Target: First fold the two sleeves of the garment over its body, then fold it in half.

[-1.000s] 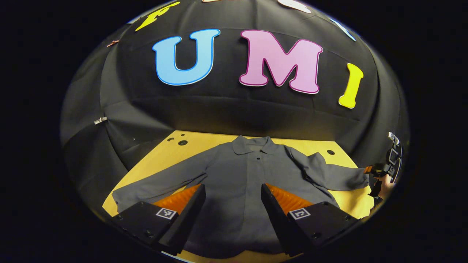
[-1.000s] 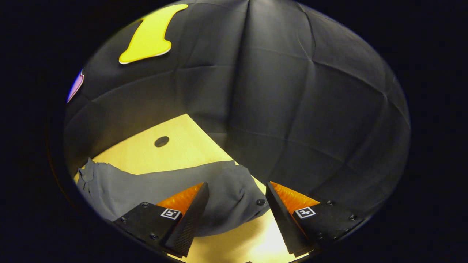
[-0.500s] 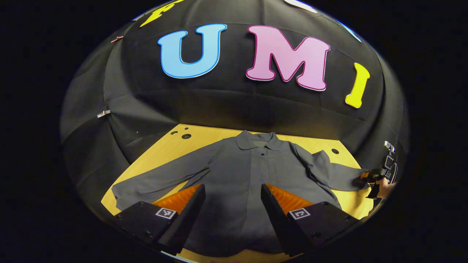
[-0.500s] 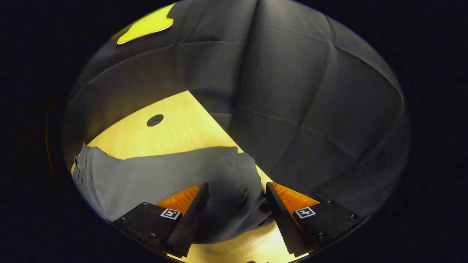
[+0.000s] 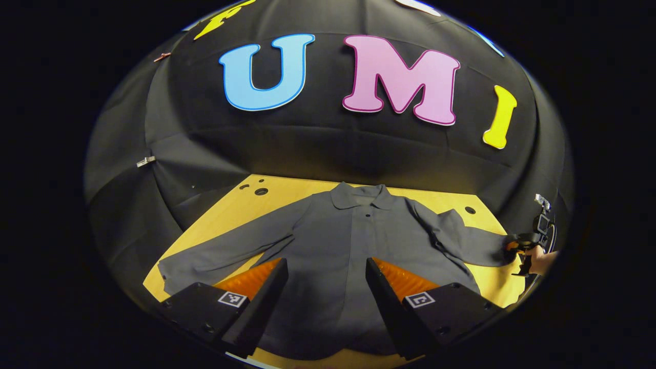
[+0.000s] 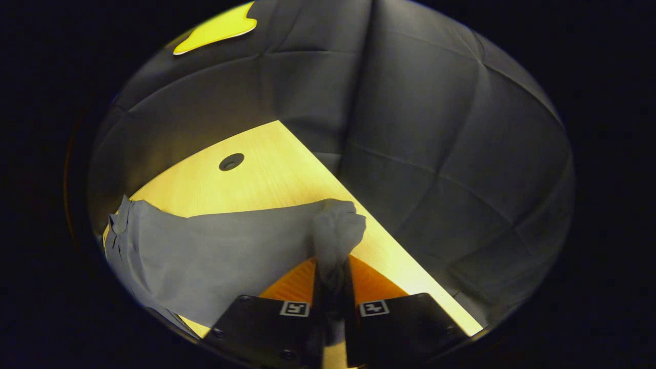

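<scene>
In the left gripper view, the grey garment (image 5: 338, 256) lies flat on the wooden table (image 5: 241, 205), collar toward the booth wall and both sleeves spread out. The left gripper (image 5: 326, 287) hangs above its lower body with jaws spread. At the far right, the right gripper (image 5: 515, 245) meets the sleeve end.

In the right gripper view, the right gripper (image 6: 332, 287) has its jaws pinching the bunched sleeve cuff (image 6: 335, 236) above the table (image 6: 266, 174).
</scene>
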{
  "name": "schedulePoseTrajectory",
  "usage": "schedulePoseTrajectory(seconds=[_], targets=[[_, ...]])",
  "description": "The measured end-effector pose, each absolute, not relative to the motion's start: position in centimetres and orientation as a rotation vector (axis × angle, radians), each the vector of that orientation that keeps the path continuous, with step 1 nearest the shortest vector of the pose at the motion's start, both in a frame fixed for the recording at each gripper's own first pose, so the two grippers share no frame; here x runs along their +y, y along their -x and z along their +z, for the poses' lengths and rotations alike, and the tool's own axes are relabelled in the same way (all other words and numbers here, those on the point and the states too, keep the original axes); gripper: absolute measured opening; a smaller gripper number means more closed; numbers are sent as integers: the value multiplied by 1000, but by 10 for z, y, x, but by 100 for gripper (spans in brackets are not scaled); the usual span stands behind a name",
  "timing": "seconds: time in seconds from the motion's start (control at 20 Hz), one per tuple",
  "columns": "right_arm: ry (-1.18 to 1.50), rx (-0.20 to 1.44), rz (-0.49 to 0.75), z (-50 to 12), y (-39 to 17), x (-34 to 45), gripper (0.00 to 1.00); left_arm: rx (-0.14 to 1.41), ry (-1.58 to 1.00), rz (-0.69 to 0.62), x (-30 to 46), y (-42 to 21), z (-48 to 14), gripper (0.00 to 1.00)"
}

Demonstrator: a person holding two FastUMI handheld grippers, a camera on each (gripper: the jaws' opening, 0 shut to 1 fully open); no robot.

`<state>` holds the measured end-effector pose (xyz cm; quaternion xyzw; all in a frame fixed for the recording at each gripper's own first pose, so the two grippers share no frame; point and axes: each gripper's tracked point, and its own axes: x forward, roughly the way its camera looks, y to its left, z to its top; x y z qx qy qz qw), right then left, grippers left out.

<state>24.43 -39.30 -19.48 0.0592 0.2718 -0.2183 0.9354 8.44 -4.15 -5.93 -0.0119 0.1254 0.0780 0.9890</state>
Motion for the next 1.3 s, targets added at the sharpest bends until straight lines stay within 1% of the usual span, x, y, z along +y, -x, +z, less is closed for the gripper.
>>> schedulePoseTrajectory(seconds=[0.05, 0.1, 0.15, 0.35, 0.6, 0.75, 0.85, 1.0, 1.15, 1.3], targets=[[-119, 561, -426, -199, -247, -388, 16, 249, 24, 161, -40, -82, -59, 96], [-124, 556, -403, -196, -247, -383, 8, 248, 26, 165, -39, -81, -59, 96], [-133, 556, -385, -196, -245, -381, 7, 249, 29, 172, -38, -80, -61, 96], [-44, 525, -374, -184, -248, -383, 7, 251, 45, 210, -28, -73, -63, 96], [55, 466, -291, -161, -249, -373, 6, 249, 63, 251, -18, -65, -62, 96], [128, 398, -238, -135, -249, -364, 6, 241, 69, 267, -13, -58, -60, 96], [162, 332, -200, -106, -251, -346, 6, 235, 82, 282, -9, -53, -60, 96], [183, 293, -121, -70, -247, -304, 6, 225, 93, 301, -6, -44, -57, 96], [141, 254, -41, -44, -254, -260, 6, 195, 43, 305, 0, -37, -49, 96], [120, 213, 16, -23, -253, -234, 6, 170, 12, 305, 4, -30, -43, 96]])
